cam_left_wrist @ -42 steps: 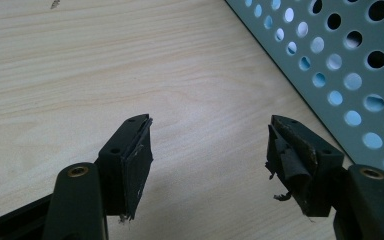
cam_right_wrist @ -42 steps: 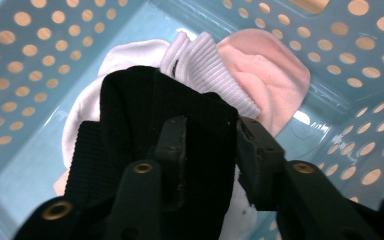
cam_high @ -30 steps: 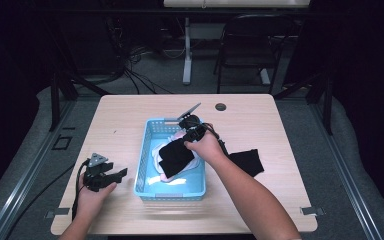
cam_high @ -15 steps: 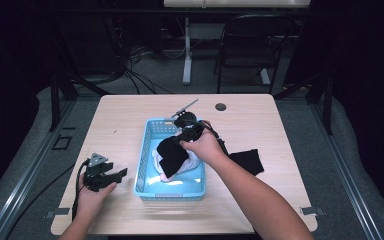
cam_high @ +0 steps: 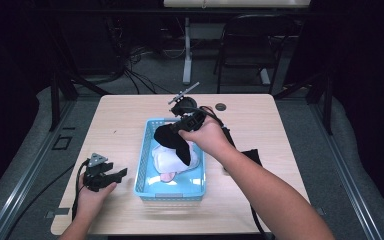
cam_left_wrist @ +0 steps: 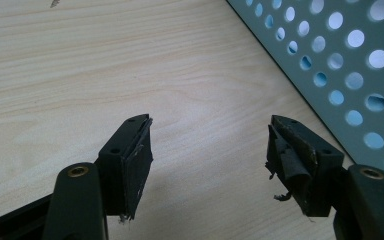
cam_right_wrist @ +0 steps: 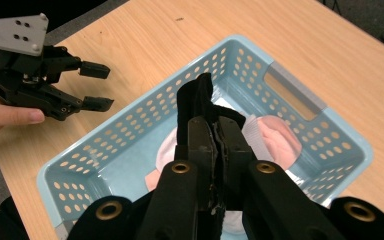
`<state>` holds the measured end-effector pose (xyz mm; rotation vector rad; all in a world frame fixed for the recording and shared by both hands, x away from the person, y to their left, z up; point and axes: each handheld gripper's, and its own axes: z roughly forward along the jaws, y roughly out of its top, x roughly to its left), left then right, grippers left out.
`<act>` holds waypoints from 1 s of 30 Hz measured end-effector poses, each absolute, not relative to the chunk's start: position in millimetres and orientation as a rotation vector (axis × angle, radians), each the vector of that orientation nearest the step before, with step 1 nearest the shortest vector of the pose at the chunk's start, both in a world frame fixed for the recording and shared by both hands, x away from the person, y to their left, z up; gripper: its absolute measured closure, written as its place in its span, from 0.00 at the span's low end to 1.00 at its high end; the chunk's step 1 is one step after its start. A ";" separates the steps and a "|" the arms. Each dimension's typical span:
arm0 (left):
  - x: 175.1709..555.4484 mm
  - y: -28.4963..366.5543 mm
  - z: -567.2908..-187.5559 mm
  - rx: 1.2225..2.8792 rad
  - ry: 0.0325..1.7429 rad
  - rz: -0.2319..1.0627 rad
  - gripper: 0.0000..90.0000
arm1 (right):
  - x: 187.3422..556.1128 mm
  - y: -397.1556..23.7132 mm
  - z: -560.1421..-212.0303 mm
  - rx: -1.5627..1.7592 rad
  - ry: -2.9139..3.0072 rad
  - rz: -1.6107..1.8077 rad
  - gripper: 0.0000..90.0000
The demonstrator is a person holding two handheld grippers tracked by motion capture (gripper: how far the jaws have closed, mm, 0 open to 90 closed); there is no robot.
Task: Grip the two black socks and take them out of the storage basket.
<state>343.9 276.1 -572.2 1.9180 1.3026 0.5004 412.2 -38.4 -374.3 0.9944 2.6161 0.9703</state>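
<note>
Jaws of the right gripper (cam_high: 180, 129) pinch a black sock (cam_high: 172, 138), hanging lengthwise down above the basket (cam_high: 142, 165).

The right claw (cam_high: 180, 131) has lifted the black sock (cam_high: 172, 140) higher above the basket (cam_high: 142, 170).

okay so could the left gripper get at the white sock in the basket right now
Probably yes. The left gripper rests open on the table beside the blue basket, nothing between its jaws. The white sock lies exposed inside; only the basket wall must be cleared. The right gripper holds the black sock just above.
</note>
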 end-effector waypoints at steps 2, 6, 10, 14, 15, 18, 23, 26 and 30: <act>343.9 276.0 -572.3 1.917 1.302 0.504 0.38 | 410.8 -39.5 -368.3 0.984 2.603 0.977 0.96; 343.9 276.1 -572.2 1.918 1.301 0.502 0.38 | 409.4 -42.1 -359.8 0.973 2.590 0.992 0.96; 343.8 276.1 -572.2 1.921 1.302 0.501 0.38 | 408.6 -44.2 -356.2 0.971 2.584 1.003 0.96; 343.8 276.1 -572.3 1.915 1.303 0.501 0.38 | 408.4 -48.7 -352.4 0.972 2.573 1.006 0.96; 343.8 276.3 -572.3 1.915 1.303 0.502 0.38 | 408.5 -51.5 -351.0 0.974 2.571 1.008 0.96; 343.8 276.6 -572.3 1.916 1.305 0.503 0.38 | 408.1 -61.0 -347.5 0.984 2.557 1.009 0.96; 343.7 276.4 -572.2 1.920 1.306 0.500 0.38 | 404.4 -84.1 -340.8 1.013 2.521 1.013 0.96; 343.8 276.2 -572.5 1.919 1.306 0.499 0.38 | 401.9 -99.8 -337.8 1.037 2.495 1.015 0.96; 343.9 276.1 -572.8 1.919 1.309 0.498 0.38 | 397.9 -120.8 -335.7 1.071 2.468 1.021 0.96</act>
